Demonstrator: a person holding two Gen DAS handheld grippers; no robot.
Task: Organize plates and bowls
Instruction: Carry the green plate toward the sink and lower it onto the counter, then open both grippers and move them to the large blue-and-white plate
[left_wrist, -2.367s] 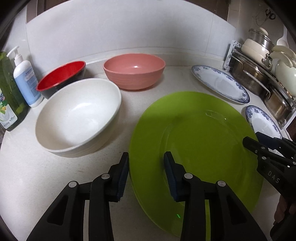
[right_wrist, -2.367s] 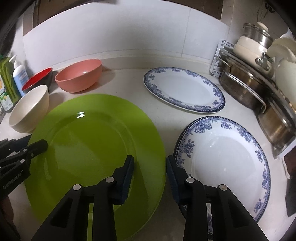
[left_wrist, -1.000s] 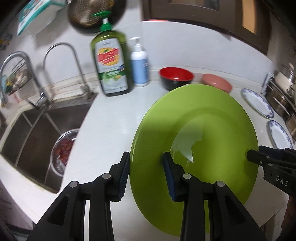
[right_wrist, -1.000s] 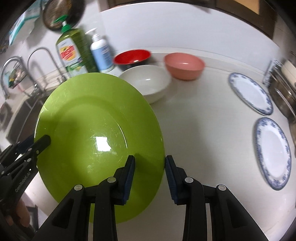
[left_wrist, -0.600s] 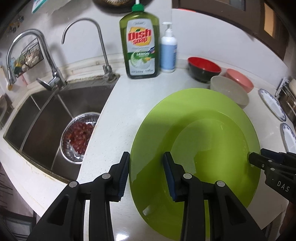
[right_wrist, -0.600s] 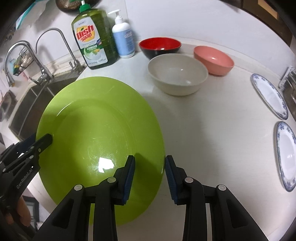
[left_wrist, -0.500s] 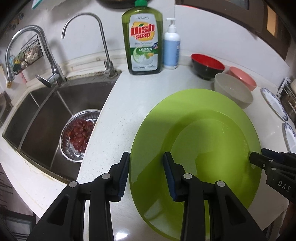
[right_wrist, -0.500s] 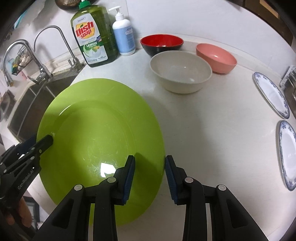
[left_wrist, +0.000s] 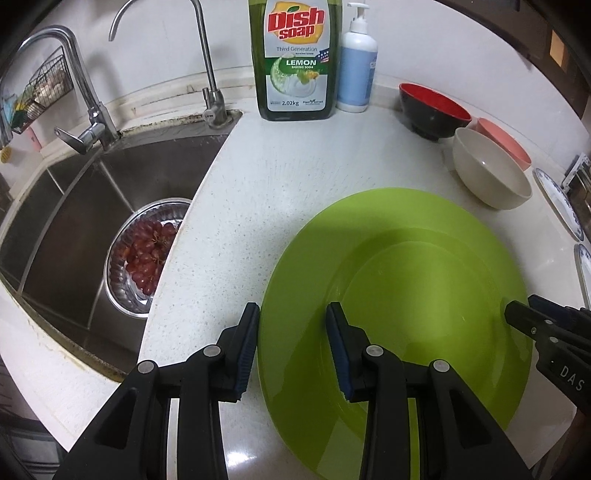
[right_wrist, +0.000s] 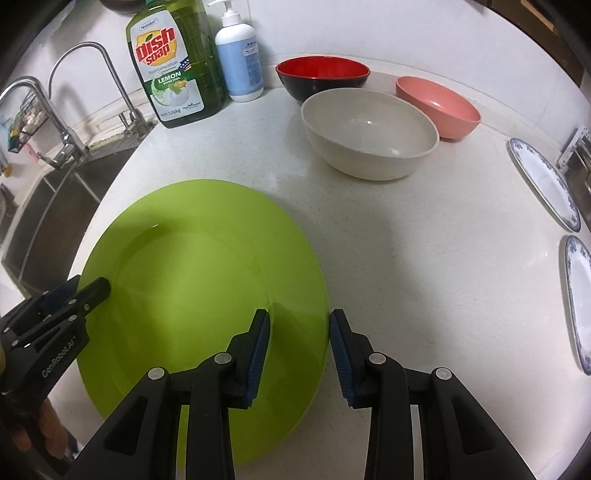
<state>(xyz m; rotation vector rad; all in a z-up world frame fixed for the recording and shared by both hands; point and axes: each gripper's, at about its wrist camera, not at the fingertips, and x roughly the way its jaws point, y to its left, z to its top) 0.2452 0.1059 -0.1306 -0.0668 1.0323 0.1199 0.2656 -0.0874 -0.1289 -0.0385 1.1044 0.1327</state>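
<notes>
Plates first: the large round lime-green plate (right_wrist: 199, 280) lies on the white speckled counter (right_wrist: 424, 258) beside the steel sink (left_wrist: 74, 206), its opposite rims straddled by the spread left gripper (left_wrist: 291, 343) and right gripper (right_wrist: 299, 350); two blue-patterned white plates (right_wrist: 543, 184) sit far right.

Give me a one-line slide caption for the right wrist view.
Both hand-held grippers straddle opposite rims of a large round lime-green plate on the white speckled countertop.
</notes>
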